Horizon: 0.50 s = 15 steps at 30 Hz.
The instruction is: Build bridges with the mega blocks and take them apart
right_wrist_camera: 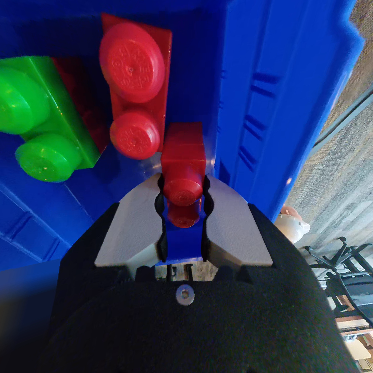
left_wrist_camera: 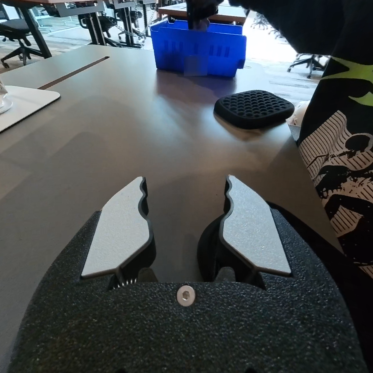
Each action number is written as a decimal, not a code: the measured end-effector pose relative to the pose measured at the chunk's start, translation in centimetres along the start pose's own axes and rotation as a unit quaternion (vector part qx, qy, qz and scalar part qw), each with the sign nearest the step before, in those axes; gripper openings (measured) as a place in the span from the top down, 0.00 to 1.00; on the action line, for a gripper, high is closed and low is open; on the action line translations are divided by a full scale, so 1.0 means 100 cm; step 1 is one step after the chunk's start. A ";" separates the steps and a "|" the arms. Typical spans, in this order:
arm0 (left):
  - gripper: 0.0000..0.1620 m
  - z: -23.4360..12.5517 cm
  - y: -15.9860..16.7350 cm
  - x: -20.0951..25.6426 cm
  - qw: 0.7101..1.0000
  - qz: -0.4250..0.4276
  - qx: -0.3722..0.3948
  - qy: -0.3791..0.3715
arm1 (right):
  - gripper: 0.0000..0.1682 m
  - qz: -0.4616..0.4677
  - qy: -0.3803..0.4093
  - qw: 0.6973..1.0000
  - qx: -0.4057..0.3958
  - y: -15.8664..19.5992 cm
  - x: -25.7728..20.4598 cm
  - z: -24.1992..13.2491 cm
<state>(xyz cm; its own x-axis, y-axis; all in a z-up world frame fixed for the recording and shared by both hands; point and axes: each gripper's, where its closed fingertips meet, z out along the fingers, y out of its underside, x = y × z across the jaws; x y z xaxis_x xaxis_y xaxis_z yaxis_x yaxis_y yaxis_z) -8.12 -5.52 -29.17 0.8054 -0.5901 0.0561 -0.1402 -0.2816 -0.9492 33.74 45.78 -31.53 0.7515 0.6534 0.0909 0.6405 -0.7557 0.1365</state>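
While left jaws gape over grey table [left_wrist_camera: 121,125] | right jaws pinch red block [right_wrist_camera: 182,161] | office chairs [left_wrist_camera: 18,38] behind

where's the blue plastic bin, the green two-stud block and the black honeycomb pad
blue plastic bin [left_wrist_camera: 198,53], left wrist view, on its ribbed front wall
green two-stud block [right_wrist_camera: 60,121], right wrist view, on its flat top beside the studs
black honeycomb pad [left_wrist_camera: 254,108], left wrist view, on its perforated top

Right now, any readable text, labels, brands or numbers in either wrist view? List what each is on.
Large red block: embossed lettering on its studs, too blurred to read.
Small red block between the right gripper jaws: embossed stud marks, unreadable.
Blue bin: no legible text.
Printed shirt: graphics only, no words.
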 end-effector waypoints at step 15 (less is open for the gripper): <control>0.54 -0.001 -0.001 -0.001 1.000 -0.005 0.003 0.002 | 0.71 -0.010 0.003 1.000 0.021 -0.011 -0.002 0.001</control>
<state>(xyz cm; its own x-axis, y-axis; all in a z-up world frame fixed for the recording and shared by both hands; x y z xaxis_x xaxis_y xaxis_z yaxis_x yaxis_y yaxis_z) -8.22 -5.49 -29.09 0.8042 -0.5906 0.0671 -0.1282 -0.2827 -0.9506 32.92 46.53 -31.80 0.7372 0.6691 0.0943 0.6622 -0.7432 0.0961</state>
